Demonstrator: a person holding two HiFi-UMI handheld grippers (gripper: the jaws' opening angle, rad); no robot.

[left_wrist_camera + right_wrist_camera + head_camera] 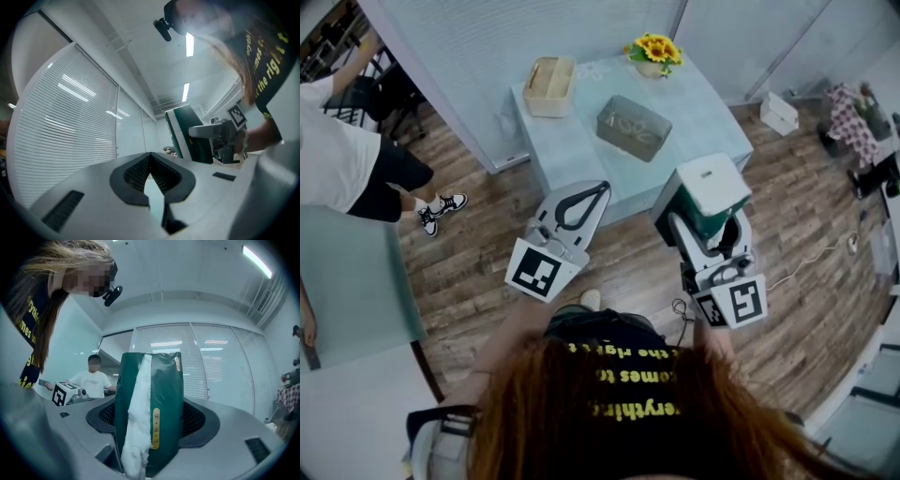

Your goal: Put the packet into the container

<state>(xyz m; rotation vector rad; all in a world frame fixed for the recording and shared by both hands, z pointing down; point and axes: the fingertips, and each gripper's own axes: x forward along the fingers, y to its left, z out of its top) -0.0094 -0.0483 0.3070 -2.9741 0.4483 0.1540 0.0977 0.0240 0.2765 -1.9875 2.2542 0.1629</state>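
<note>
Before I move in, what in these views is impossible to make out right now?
- Grey container, head view: too small to tell whether it is open or lidded.
- Packet label, right gripper view: print too small to read; packet's lower end is hidden between the right tongs.
- Straight ahead of the right tongs, right gripper view: blocked by the packet.

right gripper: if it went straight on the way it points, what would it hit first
Nothing near. The right gripper, shut on the green packet, aims over the right part of the table toward the sunflowers. Its own view shows only the glass wall with blinds ahead. Height is unclear, so probably that wall.
</note>
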